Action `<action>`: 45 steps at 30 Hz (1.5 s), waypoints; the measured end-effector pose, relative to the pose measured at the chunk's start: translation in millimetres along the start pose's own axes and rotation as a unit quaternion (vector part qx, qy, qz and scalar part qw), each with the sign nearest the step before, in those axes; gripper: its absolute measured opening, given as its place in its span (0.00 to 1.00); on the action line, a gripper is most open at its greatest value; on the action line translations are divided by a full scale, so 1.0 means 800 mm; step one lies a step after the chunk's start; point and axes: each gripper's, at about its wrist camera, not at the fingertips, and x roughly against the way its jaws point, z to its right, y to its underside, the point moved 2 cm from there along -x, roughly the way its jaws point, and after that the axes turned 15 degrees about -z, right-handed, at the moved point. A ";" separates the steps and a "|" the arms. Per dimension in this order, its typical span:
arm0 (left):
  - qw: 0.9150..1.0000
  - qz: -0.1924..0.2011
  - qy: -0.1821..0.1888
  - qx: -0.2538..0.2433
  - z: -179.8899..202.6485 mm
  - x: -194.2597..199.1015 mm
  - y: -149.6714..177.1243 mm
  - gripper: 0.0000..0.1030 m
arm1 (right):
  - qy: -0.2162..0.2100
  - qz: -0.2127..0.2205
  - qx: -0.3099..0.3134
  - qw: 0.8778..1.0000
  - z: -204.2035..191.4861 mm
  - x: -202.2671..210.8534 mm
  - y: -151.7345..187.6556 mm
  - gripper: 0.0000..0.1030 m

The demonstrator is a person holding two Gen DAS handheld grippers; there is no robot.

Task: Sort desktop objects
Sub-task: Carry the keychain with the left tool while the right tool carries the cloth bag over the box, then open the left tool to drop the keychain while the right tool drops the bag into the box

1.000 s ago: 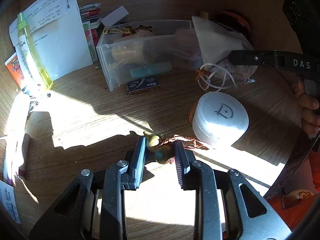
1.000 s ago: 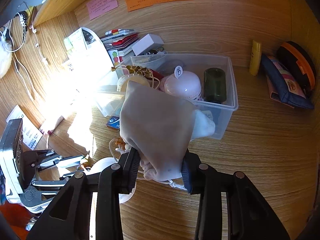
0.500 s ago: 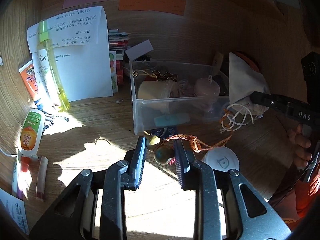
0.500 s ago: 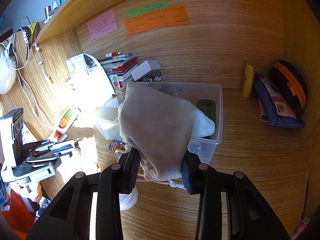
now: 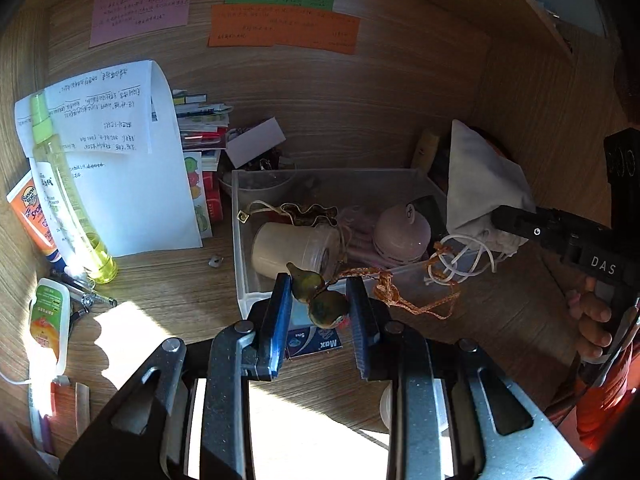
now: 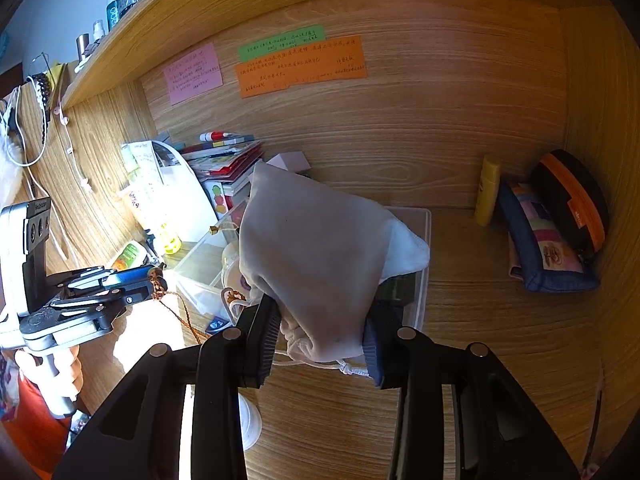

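Observation:
My left gripper is shut on a small greenish gourd charm with an orange braided cord trailing right, held in the air in front of the clear plastic bin. My right gripper is shut on a grey drawstring pouch, held above the bin's right side. The pouch also shows in the left wrist view, its white cords dangling. The left gripper shows in the right wrist view. The bin holds a cream jar, a pink round case and other small items.
A yellow spray bottle, sunscreen tubes, a white paper sheet and stacked books stand left. A small Max box lies before the bin. A yellow tube, blue pouch and black-orange case sit at the right wall.
Both grippers rose off the desk with their loads. The gourd charm lifted clear, its cord now hanging by the bin. The white round container dropped out of the left view.

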 end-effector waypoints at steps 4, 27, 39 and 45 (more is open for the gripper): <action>1.000 -0.002 0.011 -0.007 0.007 -0.014 -0.023 0.27 | 0.002 0.003 -0.003 1.000 0.004 -0.004 -0.011 0.32; 0.997 -0.043 -0.003 -0.060 0.039 -0.103 -0.075 0.26 | 0.012 -0.058 -0.008 0.998 0.039 -0.071 -0.018 0.32; 0.996 -0.053 0.003 -0.067 0.042 -0.102 -0.069 0.30 | 0.053 -0.066 0.014 0.996 0.025 -0.070 -0.009 0.46; 0.997 -0.039 -0.004 -0.070 0.042 -0.086 -0.061 0.41 | 0.061 -0.062 0.012 0.996 0.023 -0.056 -0.004 0.52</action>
